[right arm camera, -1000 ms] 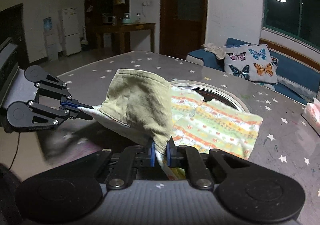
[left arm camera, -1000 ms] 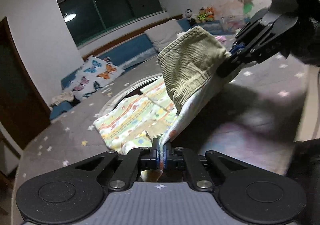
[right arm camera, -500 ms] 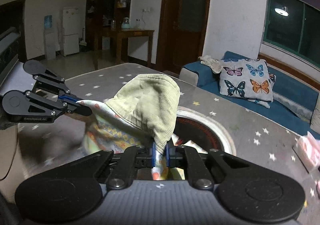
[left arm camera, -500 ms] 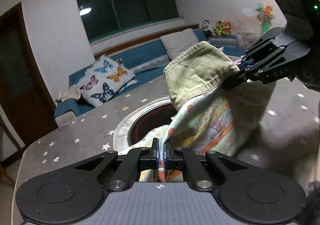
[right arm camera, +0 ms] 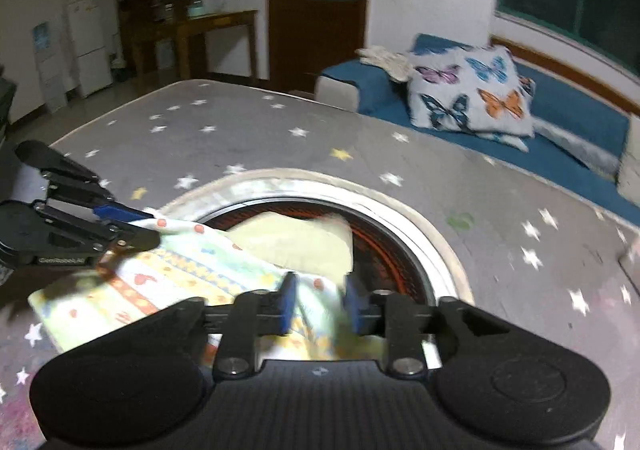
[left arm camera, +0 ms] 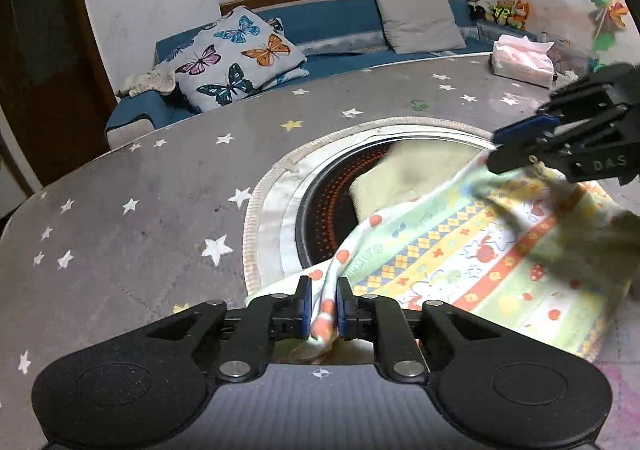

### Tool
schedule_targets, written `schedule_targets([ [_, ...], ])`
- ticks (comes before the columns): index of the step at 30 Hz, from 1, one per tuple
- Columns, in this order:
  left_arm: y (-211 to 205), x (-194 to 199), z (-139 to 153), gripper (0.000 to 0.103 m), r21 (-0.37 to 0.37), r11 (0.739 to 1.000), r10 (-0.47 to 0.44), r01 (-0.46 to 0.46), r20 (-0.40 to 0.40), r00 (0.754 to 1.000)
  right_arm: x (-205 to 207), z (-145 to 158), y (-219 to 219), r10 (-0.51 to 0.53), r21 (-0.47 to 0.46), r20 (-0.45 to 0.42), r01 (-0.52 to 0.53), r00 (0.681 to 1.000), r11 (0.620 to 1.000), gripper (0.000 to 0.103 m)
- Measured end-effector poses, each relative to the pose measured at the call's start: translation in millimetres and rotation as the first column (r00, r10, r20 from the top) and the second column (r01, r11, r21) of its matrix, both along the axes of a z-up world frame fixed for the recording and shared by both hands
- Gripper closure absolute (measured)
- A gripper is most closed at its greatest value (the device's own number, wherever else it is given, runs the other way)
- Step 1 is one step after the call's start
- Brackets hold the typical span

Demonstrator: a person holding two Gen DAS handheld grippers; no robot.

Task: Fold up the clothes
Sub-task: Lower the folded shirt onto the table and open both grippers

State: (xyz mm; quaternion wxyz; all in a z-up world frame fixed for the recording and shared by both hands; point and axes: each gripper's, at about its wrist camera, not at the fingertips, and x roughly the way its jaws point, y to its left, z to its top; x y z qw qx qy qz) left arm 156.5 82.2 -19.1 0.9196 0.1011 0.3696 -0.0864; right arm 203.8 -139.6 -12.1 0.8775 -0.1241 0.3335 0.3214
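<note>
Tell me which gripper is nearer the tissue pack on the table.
Right. The right gripper sits on the garment's edge toward the tissue pack; the left gripper is at the opposite edge, farther away.

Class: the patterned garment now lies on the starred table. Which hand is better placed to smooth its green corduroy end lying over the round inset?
Probably the right. Its tongs sit just in front of the green corduroy end, jaws opening, cloth loose between them. The left tongs, also opening, sit at the patterned garment edge farther from it.
</note>
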Motion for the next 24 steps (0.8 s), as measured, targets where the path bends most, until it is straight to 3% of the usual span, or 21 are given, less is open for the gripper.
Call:
schedule_targets([
  [2, 2.4, -0.9, -0.2, 0.065, 0.02, 0.999, 0.03, -0.031, 0.017, 0.999, -1.6, -1.5, -12.1, -0.035, 0.022, -0.014, 0.035, 0.999, 0.999, 0.063],
  [7, 11.9, -1.4, 7.3, 0.065, 0.002, 0.994, 0.112, -0.112, 0.05, 0.992, -16.0, 0.1, -41.1, -0.06, 0.108, -0.059, 0.066, 0.996, 0.992, 0.061],
  [10, 4.4, -7.1, 17.6, 0.067, -0.043, 0.994, 0.104, -0.101, 0.071, 0.992, -19.6, -4.2, -43.2, -0.037, 0.133, -0.088, 0.049, 0.995, 0.99, 0.054],
  [15, -13.4, -3.4, 18.3, 0.075, -0.09, 0.995, 0.042, -0.037, 0.055, 0.998, 2.1, -23.6, -38.2, -0.06, 0.146, -0.132, 0.079, 0.989, 0.986, 0.054],
  [18, -16.0, 6.9, 5.4, 0.081, -0.071, 0.997, 0.043, -0.041, 0.017, 0.999, 10.2, -32.3, -48.7, -0.101, 0.16, -0.159, 0.127, 0.982, 0.979, 0.057],
  [19, -15.2, 10.5, 0.5, 0.082, -0.065, 0.997, 0.048, -0.048, 0.002, 0.999, 11.5, -34.0, -53.6, -0.113, 0.166, -0.166, 0.141, 0.98, 0.976, 0.063],
  [24, -7.6, 16.2, -3.5, 0.082, -0.066, 0.995, 0.077, -0.077, -0.003, 0.997, 9.8, -24.4, -65.4, -0.176, 0.177, -0.154, 0.202, 0.972, 0.963, 0.067],
])
